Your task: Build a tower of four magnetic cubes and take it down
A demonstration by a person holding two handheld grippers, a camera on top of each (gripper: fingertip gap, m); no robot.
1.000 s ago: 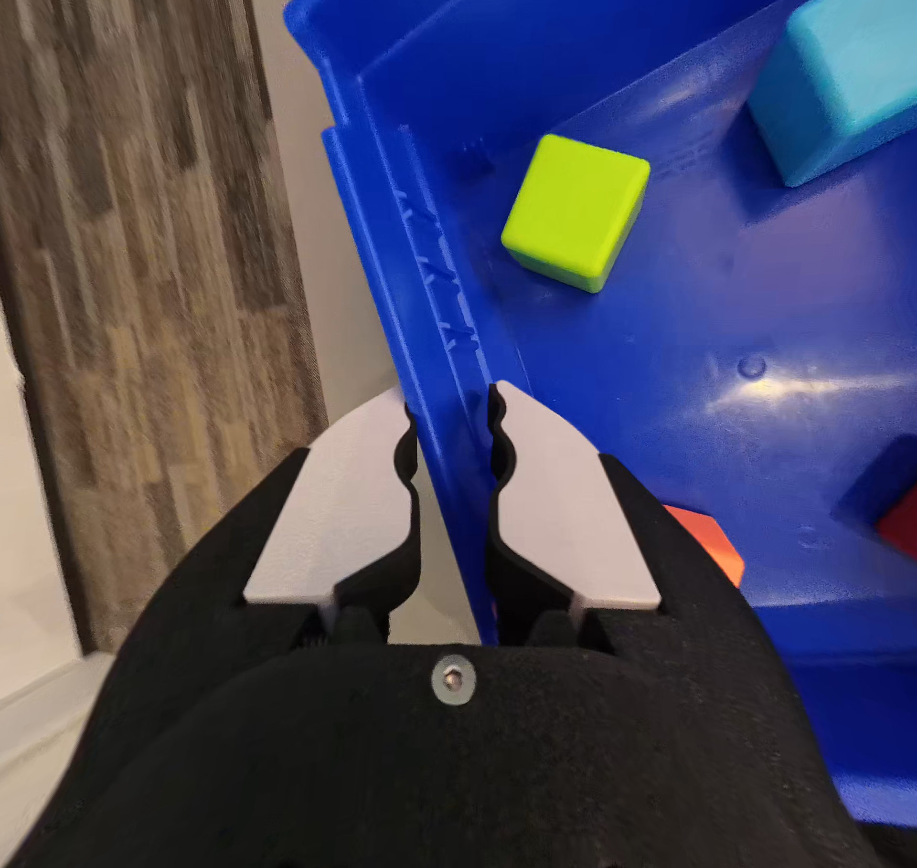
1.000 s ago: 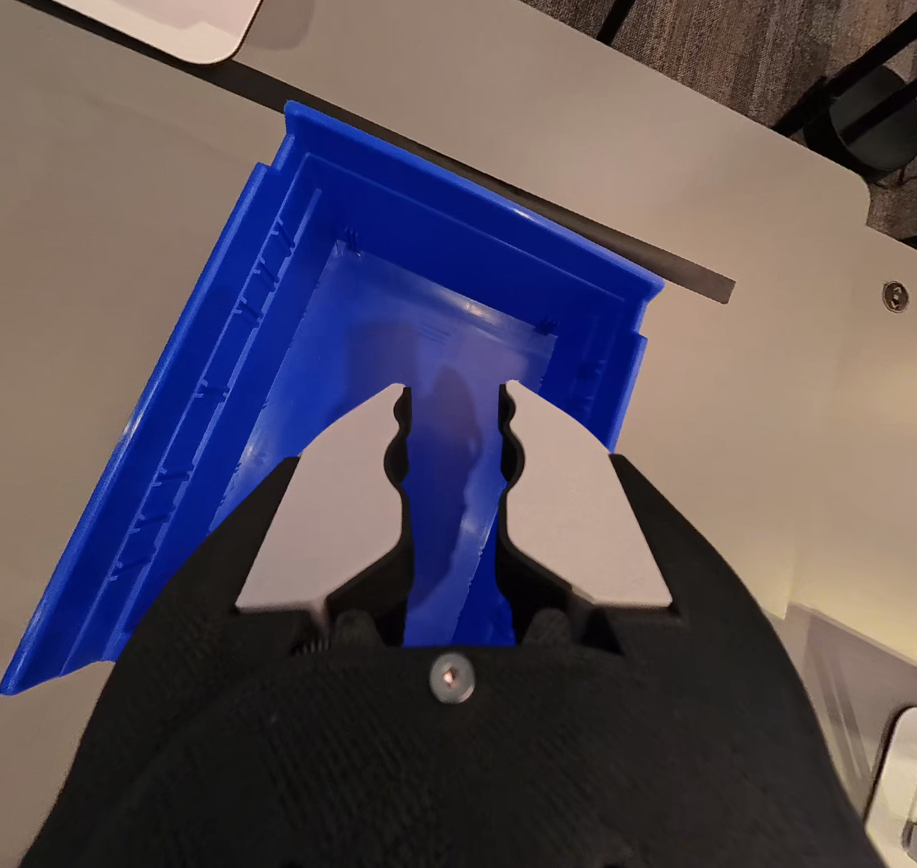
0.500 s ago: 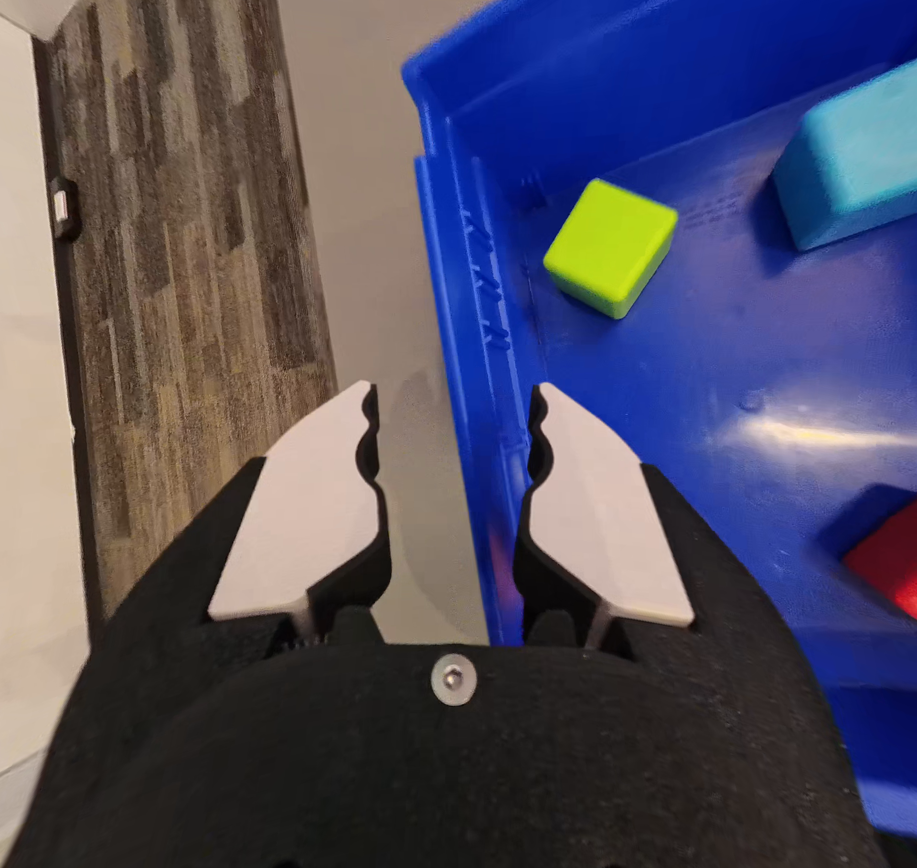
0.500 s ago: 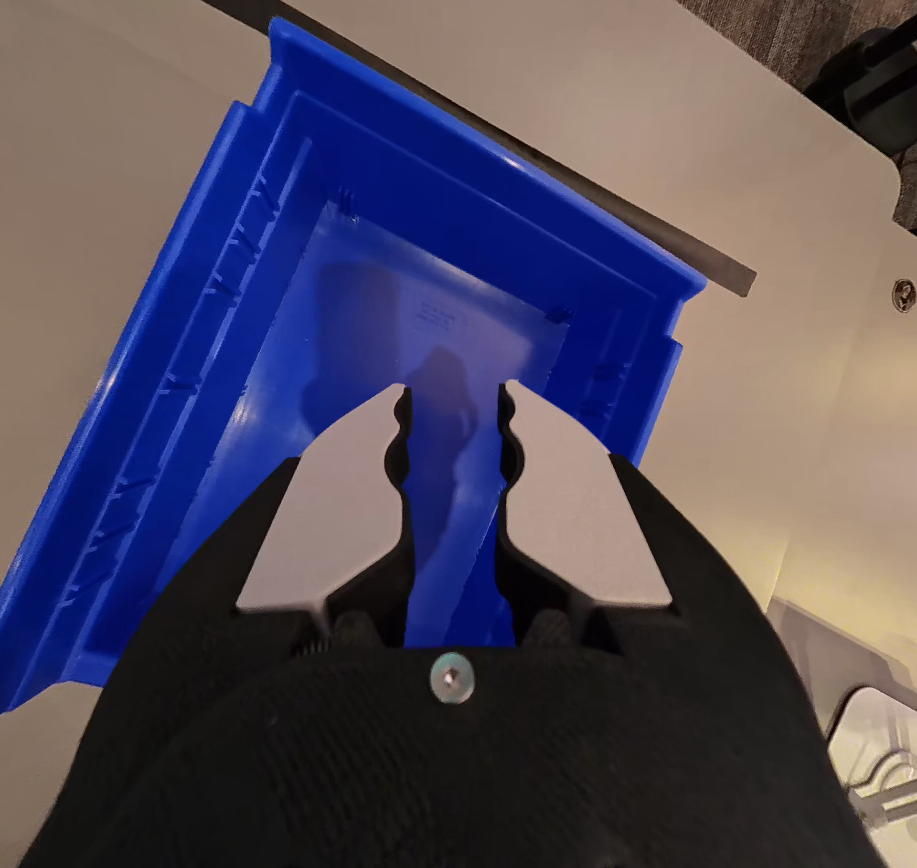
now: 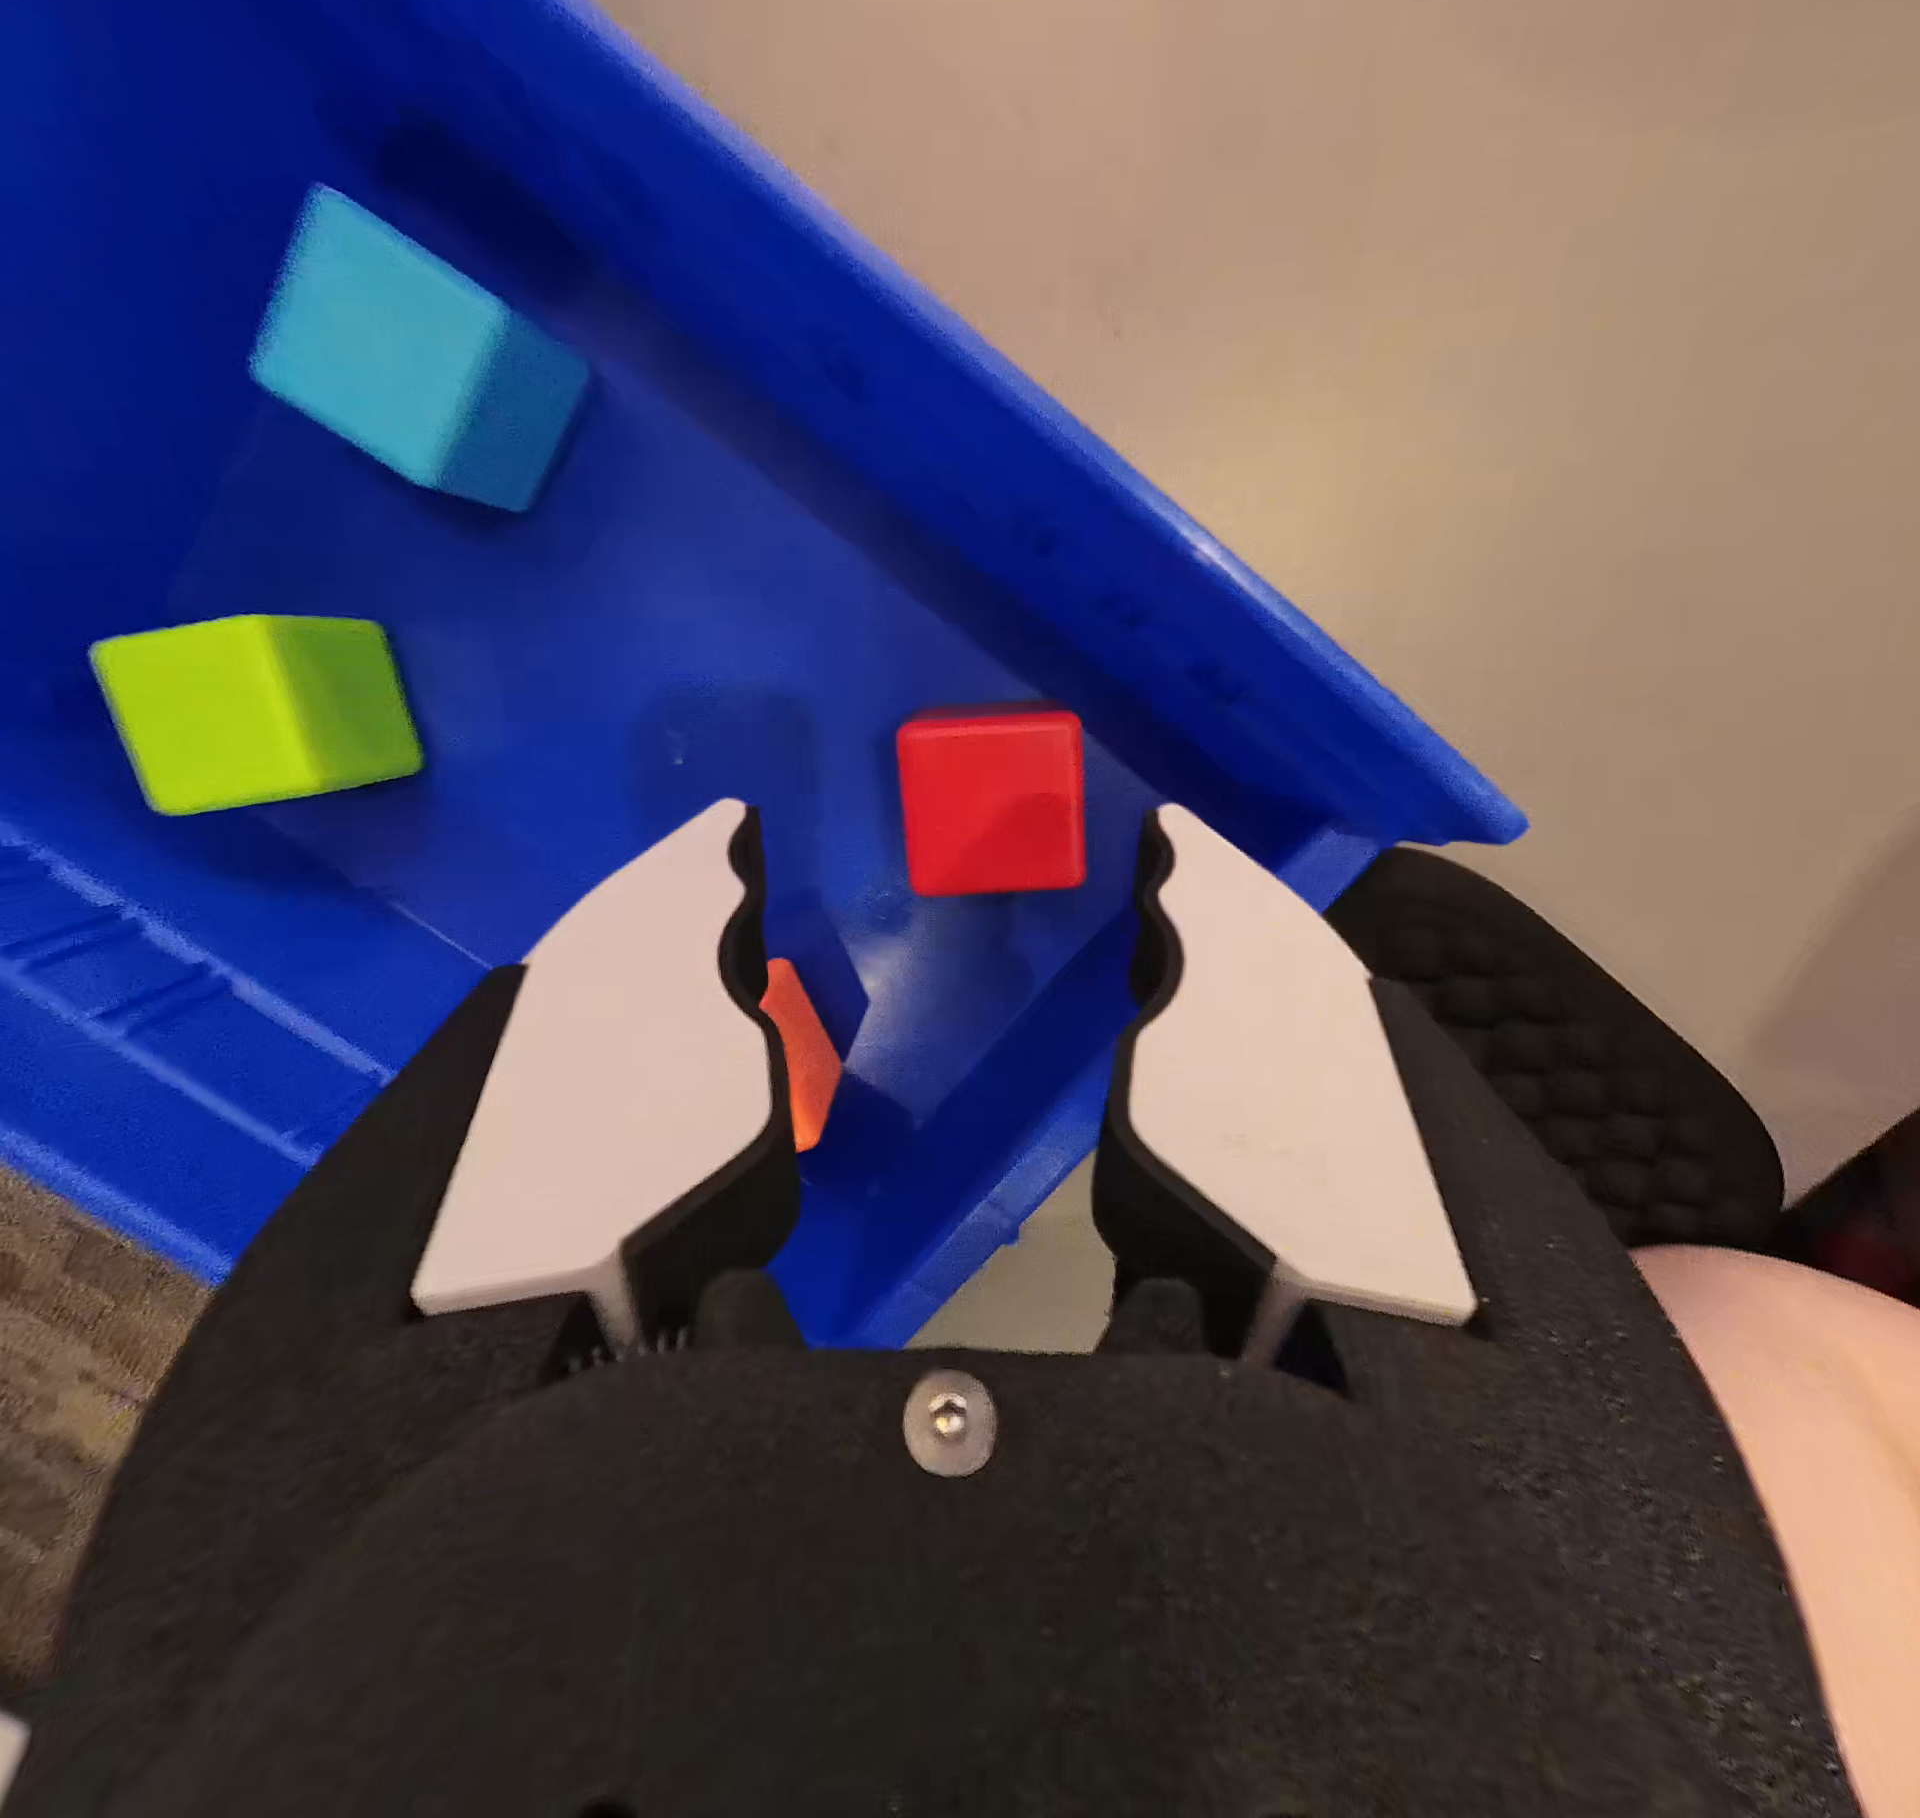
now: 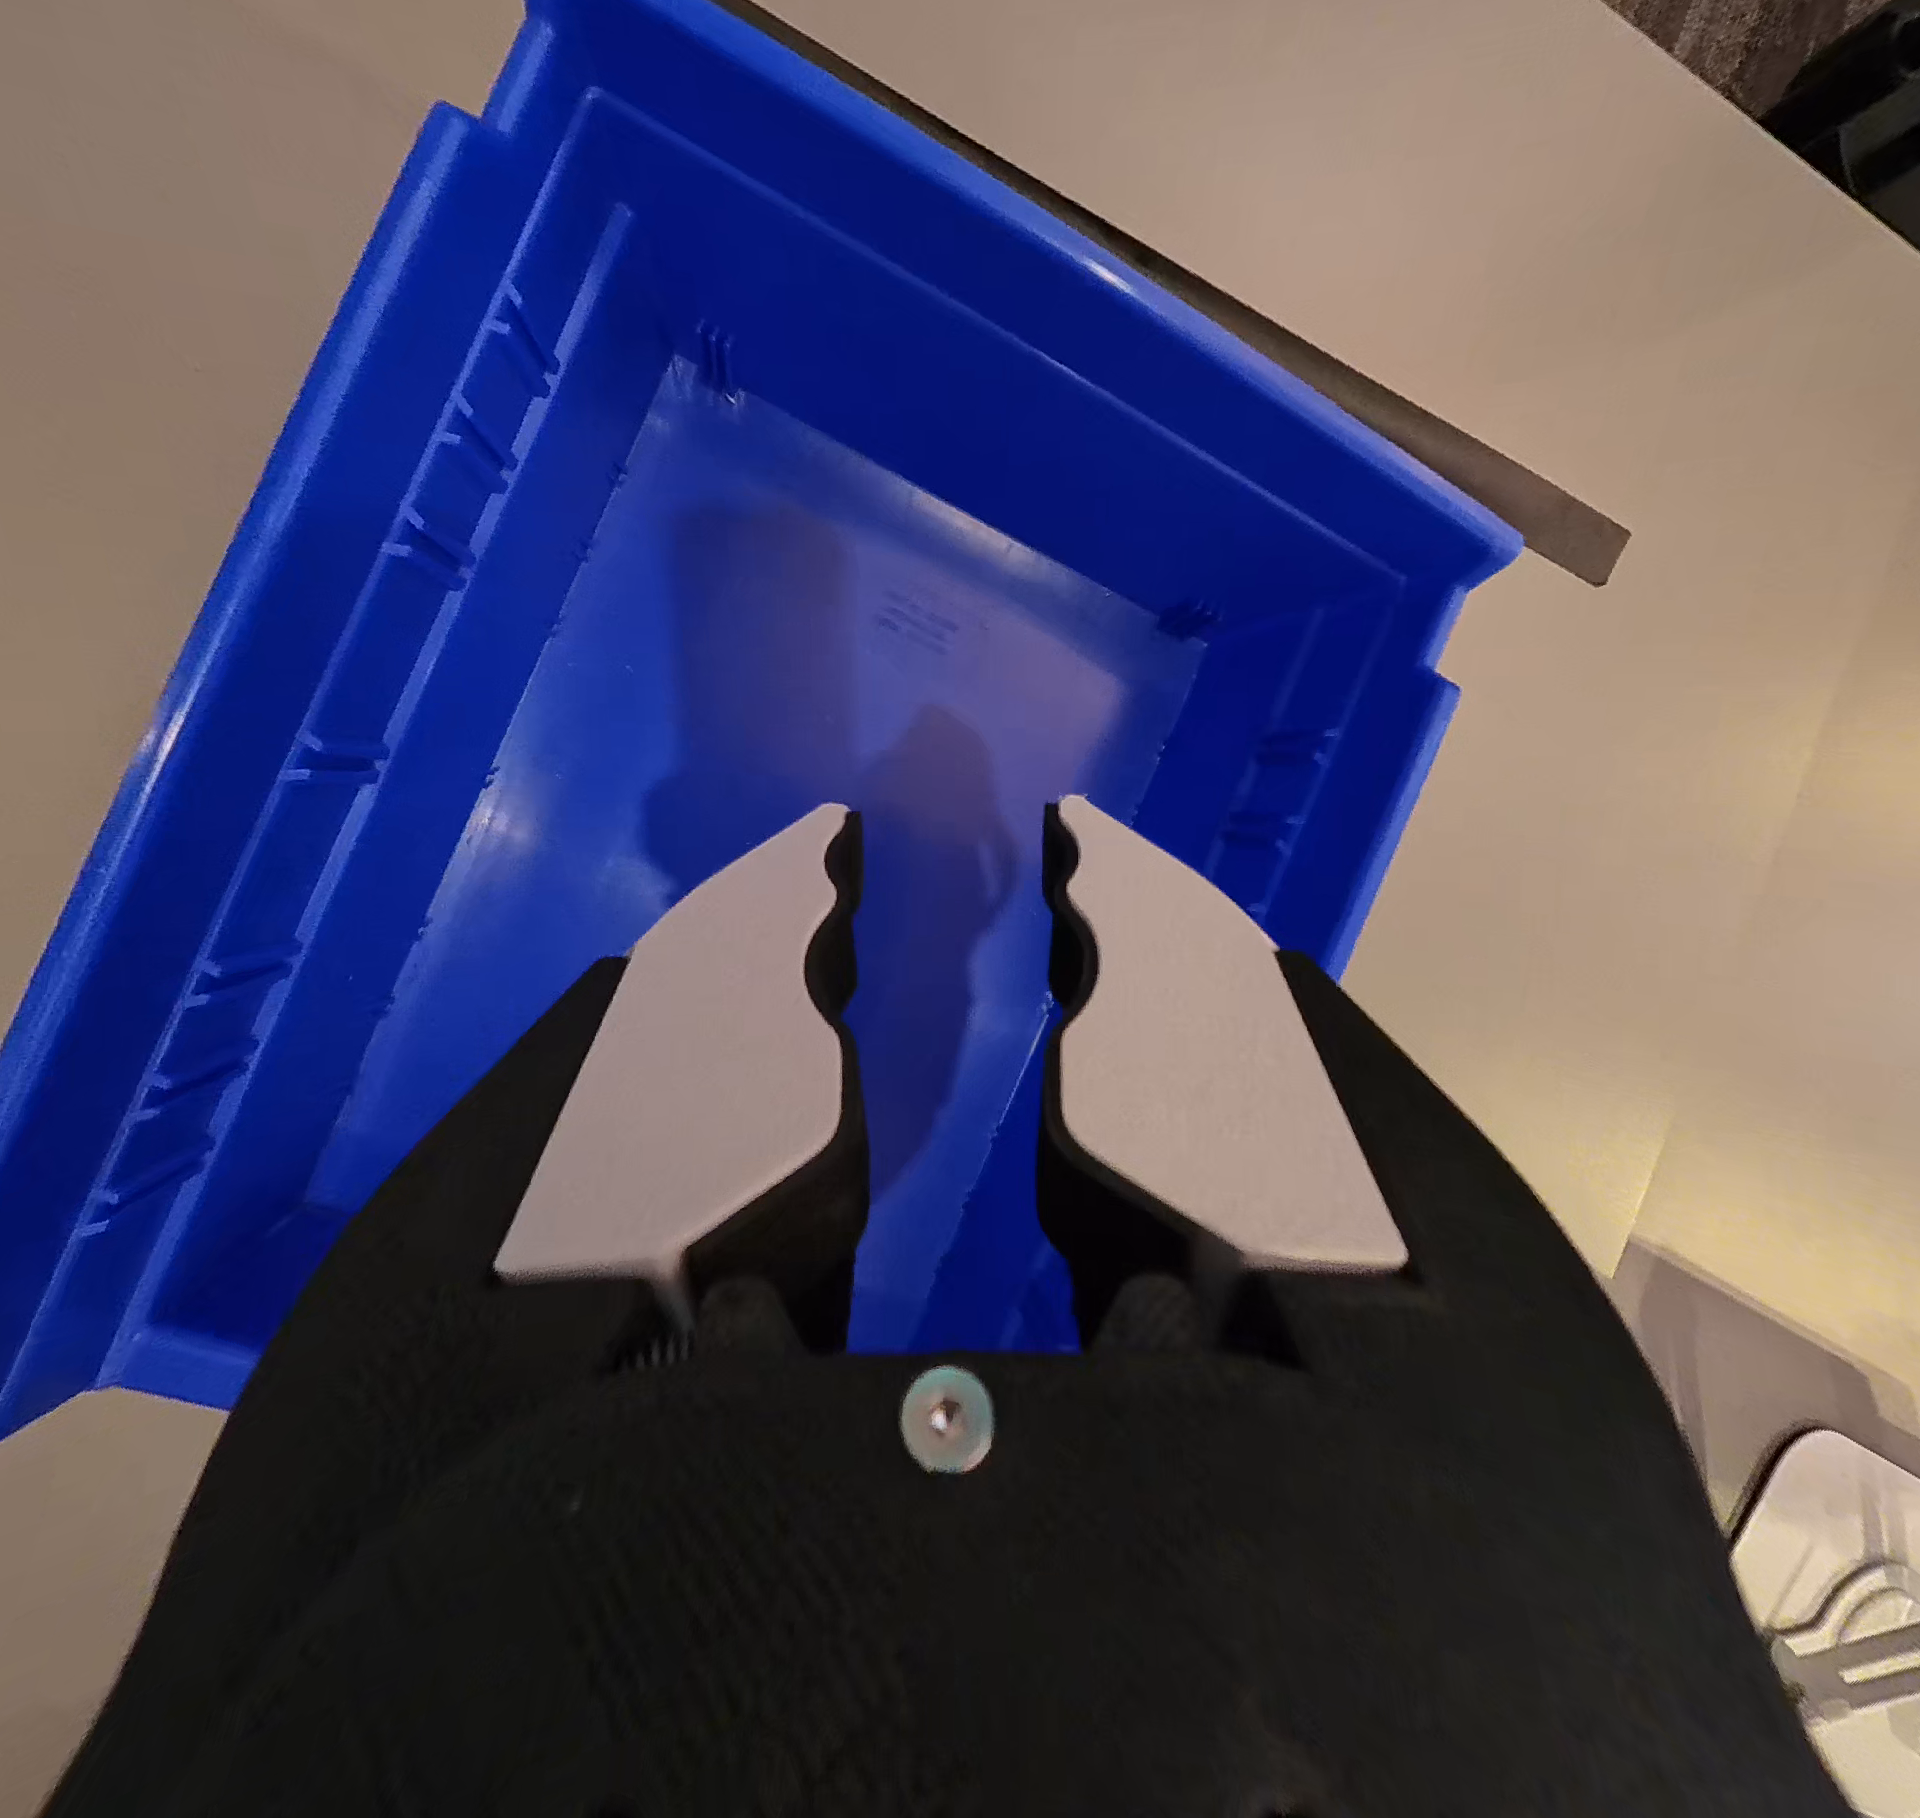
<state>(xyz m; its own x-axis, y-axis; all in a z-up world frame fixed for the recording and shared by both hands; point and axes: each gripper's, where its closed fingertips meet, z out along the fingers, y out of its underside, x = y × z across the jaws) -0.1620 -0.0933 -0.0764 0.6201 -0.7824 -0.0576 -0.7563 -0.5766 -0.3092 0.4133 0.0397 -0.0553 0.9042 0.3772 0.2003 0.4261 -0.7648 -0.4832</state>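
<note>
**Two open grippers above blue bins, four loose cubes in one**

In the left wrist view, the left gripper, black with pale grey finger plates, has its jaws spread wide with nothing between them. It looks down into a glossy blue plastic bin that sits on a beige tabletop. Closest to the tool, an orange plastic cube lies on the bin floor, half hidden behind the left finger. Just beyond the fingertips, slightly nearer the right one, sits a red plastic cube, close to the bin's right wall. Farther off and well to the left of the tool lies a lime-green plastic cube. Farthest, ahead and to the left, is a light blue plastic cube. The four cubes lie apart from one another, none stacked. To the right of the tool, a black textured shape, possibly the other gripper, shows outside the bin's corner.

In the right wrist view, the right gripper, of the same build, holds its jaws apart by a narrower gap, gripping nothing. Beneath and ahead of it lies a blue plastic bin with ribbed inner walls; no cubes show on the visible floor. Whether this is the same bin cannot be told. Beyond its far wall, a dark seam crosses the tabletop.
</note>
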